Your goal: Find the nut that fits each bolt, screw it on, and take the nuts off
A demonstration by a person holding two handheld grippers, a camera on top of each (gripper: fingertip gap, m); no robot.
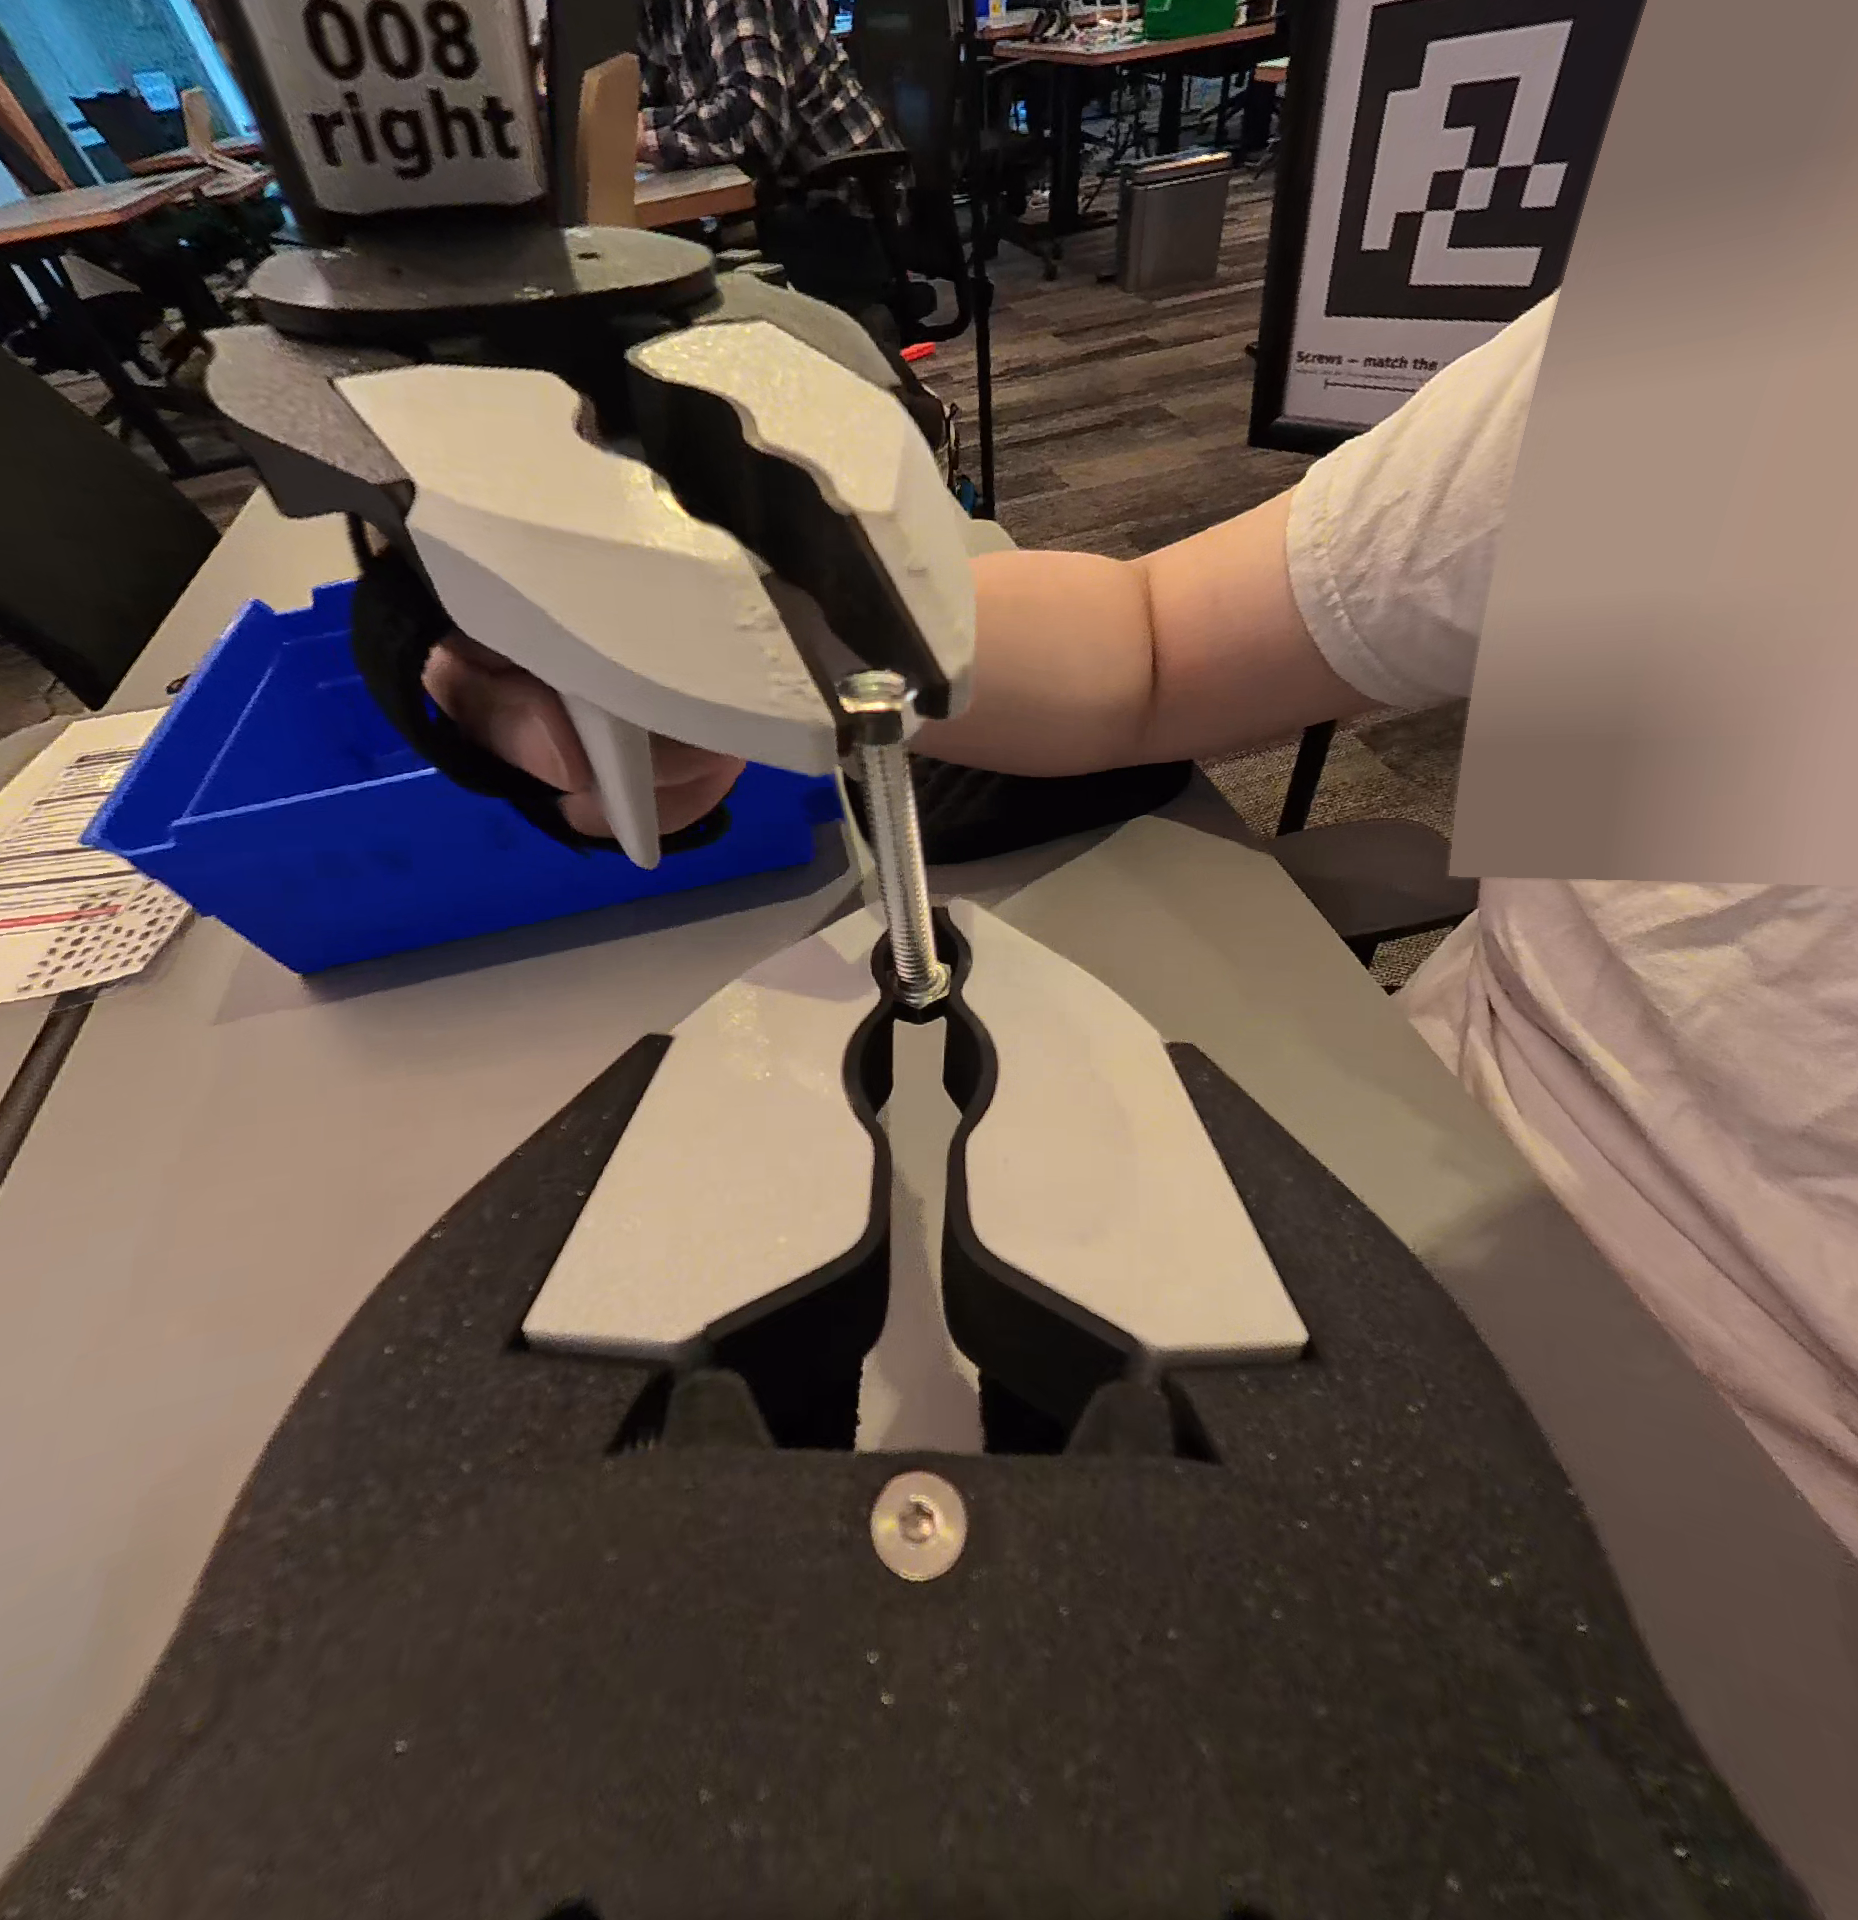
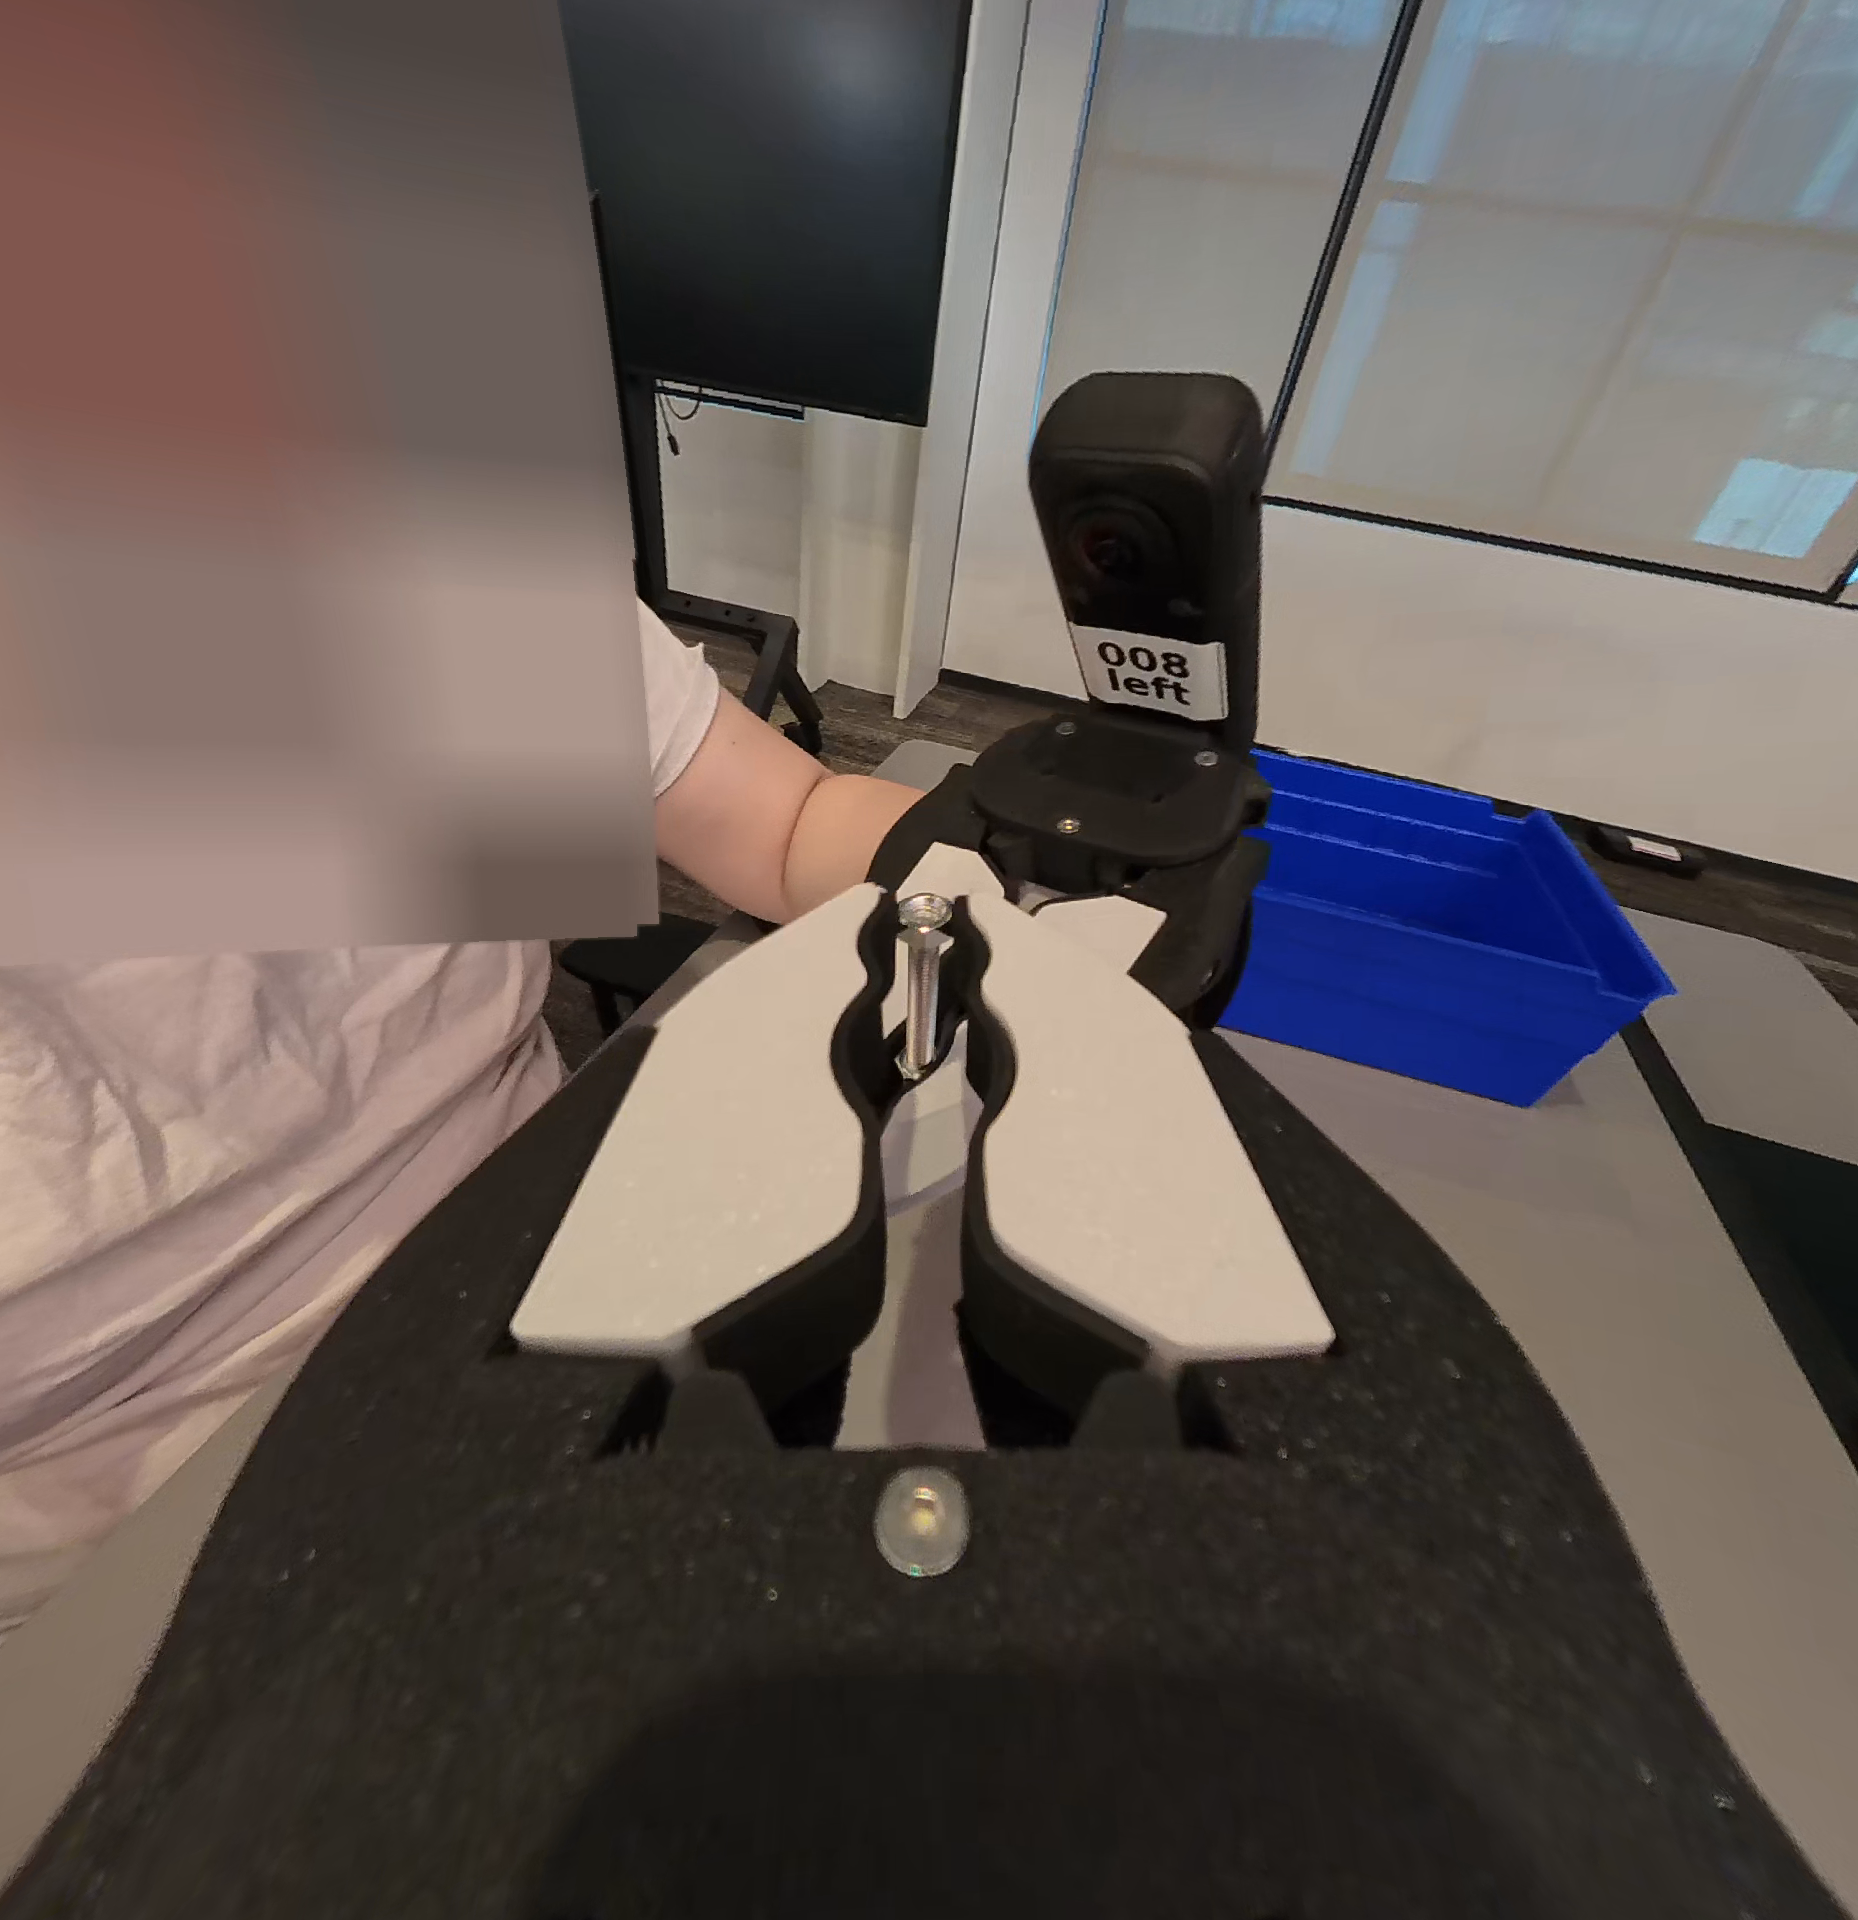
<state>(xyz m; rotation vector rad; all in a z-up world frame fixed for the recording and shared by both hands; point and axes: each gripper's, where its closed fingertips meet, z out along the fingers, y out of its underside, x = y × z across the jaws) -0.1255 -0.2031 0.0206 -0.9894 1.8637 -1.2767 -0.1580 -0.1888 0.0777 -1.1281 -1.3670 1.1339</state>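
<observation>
Two grippers hold one bolt and its nut above the grey table [image 1: 281, 1143].

Behind them the blue bin [image 1: 405, 831] stands on the table, and its contents do not show. The right gripper [image 1: 883, 691] pinches the head of the bolt [image 1: 897, 831] and holds it almost upright. The left gripper [image 1: 920, 997] is pressed together on a dark nut [image 1: 920, 1000] at the lower tip of the thread. I judge the screwing is only at its start; taking the nut off is left.
</observation>
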